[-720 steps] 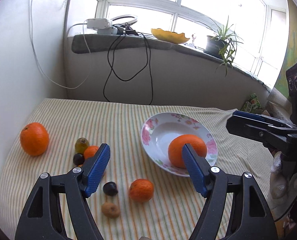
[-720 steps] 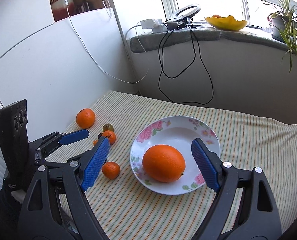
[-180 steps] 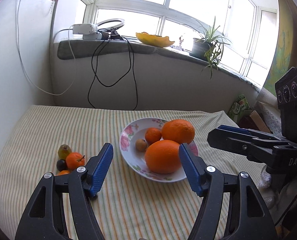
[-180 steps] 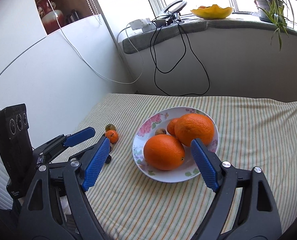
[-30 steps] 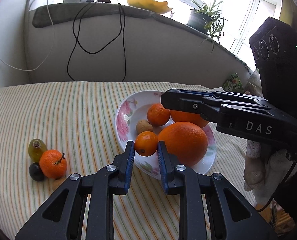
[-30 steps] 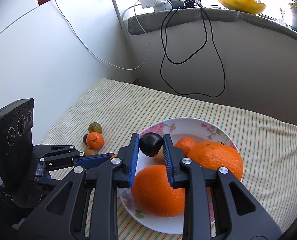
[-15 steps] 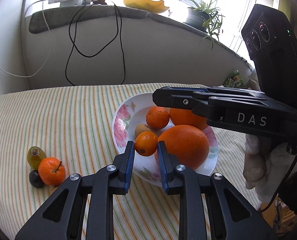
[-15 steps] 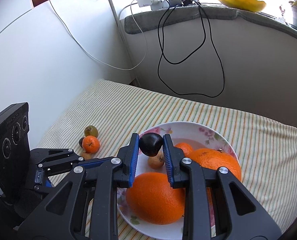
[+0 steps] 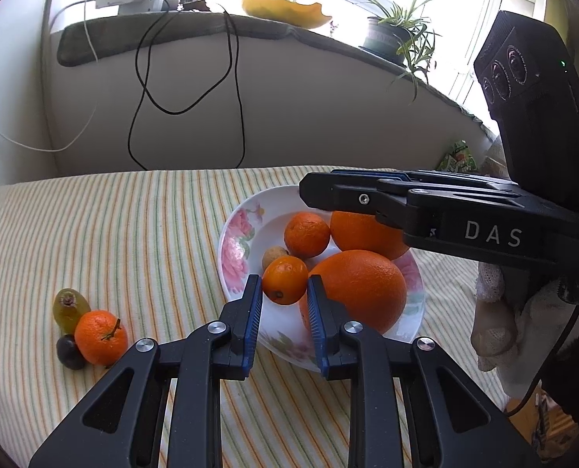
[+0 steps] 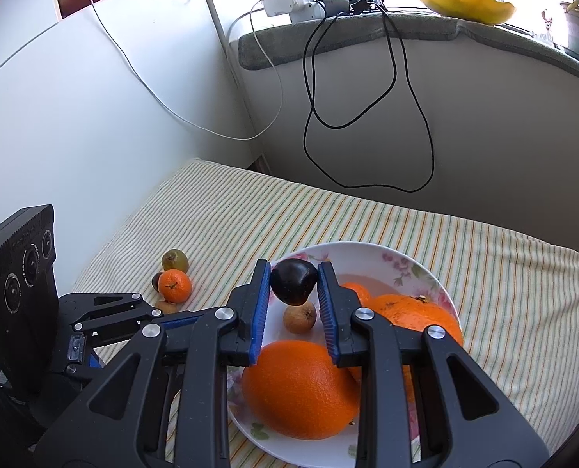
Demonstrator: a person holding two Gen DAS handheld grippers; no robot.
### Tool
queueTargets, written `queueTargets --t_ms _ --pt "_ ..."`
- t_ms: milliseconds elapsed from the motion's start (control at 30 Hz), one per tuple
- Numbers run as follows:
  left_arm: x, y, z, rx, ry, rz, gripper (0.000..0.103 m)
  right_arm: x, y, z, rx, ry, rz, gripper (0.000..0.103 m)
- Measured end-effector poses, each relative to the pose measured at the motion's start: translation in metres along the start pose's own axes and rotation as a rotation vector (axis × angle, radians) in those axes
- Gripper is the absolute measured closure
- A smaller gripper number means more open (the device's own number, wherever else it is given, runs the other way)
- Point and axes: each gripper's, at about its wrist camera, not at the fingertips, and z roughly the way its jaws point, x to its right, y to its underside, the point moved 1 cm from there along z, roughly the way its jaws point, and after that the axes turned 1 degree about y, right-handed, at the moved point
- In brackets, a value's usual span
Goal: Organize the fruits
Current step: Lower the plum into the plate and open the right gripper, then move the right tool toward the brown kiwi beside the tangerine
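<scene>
Since 6 s ago both grippers came in over the plate [image 10: 426,273], each w/ a fruit. Right gripper [image 10: 294,282]: jaws just been opening, dark plum [image 10: 292,280] between the pads, which are at its sides, above the plate's far-left rim. Left gripper [image 9: 285,292] clamped narrow on a small mandarin [image 9: 284,279] over the plate's near-left part. Two big oranges [image 9: 361,288], a mandarin & a small brown fruit [image 10: 299,318] lie in the plate. Leftover fruits [image 9: 94,335] near the striped cloth's [image 9: 133,234] left edge.
</scene>
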Motion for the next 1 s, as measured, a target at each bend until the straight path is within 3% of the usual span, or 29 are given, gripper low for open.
queueTargets --t_ms 33,100,133,233,1000 --pt "0.0 0.0 0.0 0.0 -0.001 -0.002 0.075 0.0 0.0 -0.001 0.004 0.005 0.002 0.051" --pt "-0.001 0.001 -0.001 0.002 -0.005 -0.008 0.06 0.0 0.0 -0.003 0.022 0.022 0.006 0.029" --pt "0.0 0.001 -0.002 0.004 -0.002 -0.009 0.057 0.001 0.0 -0.005 0.029 0.025 0.008 0.027" --pt "0.0 0.002 -0.002 0.002 -0.013 -0.008 0.051 0.002 -0.002 -0.007 0.03 0.028 0.017 0.027" --pt "0.001 0.005 -0.024 0.041 -0.042 -0.004 0.051 -0.012 0.0 -0.02 0.048 0.032 0.009 0.026"
